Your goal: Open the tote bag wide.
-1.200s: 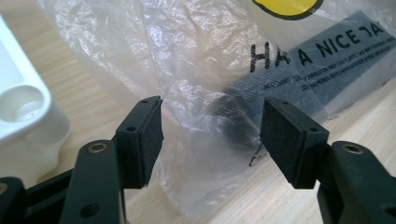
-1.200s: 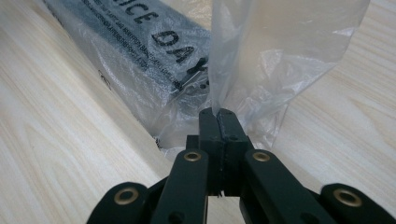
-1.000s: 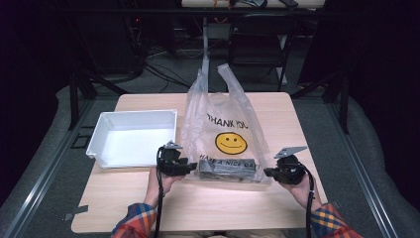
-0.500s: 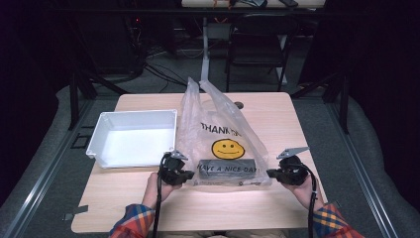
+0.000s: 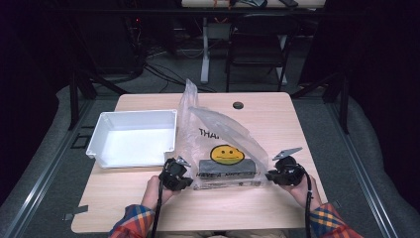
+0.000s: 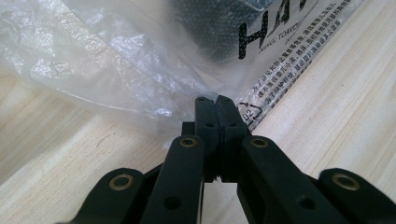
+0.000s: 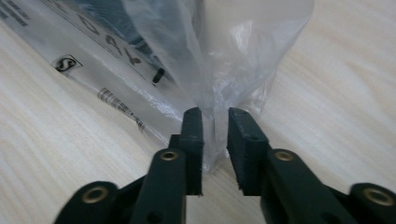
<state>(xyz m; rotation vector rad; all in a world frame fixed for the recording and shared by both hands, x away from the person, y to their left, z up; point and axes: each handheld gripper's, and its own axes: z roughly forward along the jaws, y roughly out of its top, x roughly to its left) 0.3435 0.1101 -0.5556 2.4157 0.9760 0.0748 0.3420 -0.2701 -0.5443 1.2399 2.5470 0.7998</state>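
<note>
A clear plastic bag [image 5: 223, 131] with a yellow smiley face and black print slumps on the wooden table [image 5: 277, 119], with a dark flat block [image 5: 229, 167] inside it. My left gripper [image 5: 189, 178] is at the bag's lower left corner. In the left gripper view my left gripper [image 6: 215, 100] is shut on the film of the bag [image 6: 116, 60], with the dark block [image 6: 210, 23] just beyond. My right gripper [image 5: 268, 175] is at the bag's lower right corner. In the right gripper view my right gripper [image 7: 215, 116] has its jaws slightly apart, with a fold of the bag [image 7: 224, 46] standing between them.
A white rectangular tray [image 5: 133, 115] sits on the table's left half, close to the bag and my left gripper. A dark cable hole [image 5: 238, 105] is near the table's far edge. Bare wood lies in front of both grippers.
The bag has sunk from upright to slumped, and its handles have dropped. Both grippers have come down towards the table's near edge with the bag's bottom corners.
</note>
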